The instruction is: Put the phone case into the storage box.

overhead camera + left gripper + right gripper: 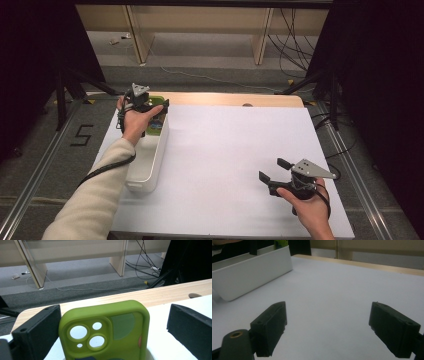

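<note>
A green phone case (120, 327) with round camera cut-outs stands upright at the far end of a long white bin (159, 155). My left gripper (115, 312) is around the case with its jaws wide. The left jaw sits close beside the case's edge, and a clear gap separates the case from the right jaw. From above, the left gripper (156, 112) hovers over the bin's far end, with the case (158, 123) just under it. My right gripper (274, 170) rests low over the white sheet at the near right, open with nothing between its jaws (327, 315).
The bin (257, 275) lies lengthwise along the left side of the white sheet (230, 150), which covers a wooden table (225, 98). Beyond the far edge are floor cables and tripod legs. A dark stand rises on each side.
</note>
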Tool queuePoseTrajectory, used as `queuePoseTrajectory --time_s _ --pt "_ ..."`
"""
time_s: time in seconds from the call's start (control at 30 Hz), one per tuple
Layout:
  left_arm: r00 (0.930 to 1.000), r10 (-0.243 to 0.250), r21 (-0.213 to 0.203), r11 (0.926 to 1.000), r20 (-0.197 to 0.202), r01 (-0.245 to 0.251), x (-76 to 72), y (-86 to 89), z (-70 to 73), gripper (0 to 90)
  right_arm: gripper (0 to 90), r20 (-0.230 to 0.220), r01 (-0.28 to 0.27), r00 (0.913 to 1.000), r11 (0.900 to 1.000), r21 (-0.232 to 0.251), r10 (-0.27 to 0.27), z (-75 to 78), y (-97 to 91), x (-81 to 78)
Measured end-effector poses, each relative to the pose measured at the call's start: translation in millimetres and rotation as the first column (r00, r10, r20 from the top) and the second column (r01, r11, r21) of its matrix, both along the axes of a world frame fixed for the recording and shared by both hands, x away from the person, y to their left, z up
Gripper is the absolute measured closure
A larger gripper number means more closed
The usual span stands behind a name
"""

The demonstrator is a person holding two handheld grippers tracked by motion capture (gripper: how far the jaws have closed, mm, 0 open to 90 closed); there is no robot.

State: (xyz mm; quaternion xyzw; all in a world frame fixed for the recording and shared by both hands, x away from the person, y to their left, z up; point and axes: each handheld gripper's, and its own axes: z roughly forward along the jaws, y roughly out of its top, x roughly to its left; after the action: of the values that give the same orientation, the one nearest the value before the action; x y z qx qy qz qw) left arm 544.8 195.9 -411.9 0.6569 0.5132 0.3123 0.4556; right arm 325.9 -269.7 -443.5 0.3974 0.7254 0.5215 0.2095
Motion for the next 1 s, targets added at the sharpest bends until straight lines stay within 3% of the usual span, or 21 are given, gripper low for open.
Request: queuePoseTrajectory --time_s 1.0 --pt "0.9996 -0.027 -0.009 0.9996 0.010 0.027 -16.5 1.7 8.3 0.0 16.0 0.004 0.005 1.0000 1.0000 0.001 -0.005 0.7 0.7 0.0"
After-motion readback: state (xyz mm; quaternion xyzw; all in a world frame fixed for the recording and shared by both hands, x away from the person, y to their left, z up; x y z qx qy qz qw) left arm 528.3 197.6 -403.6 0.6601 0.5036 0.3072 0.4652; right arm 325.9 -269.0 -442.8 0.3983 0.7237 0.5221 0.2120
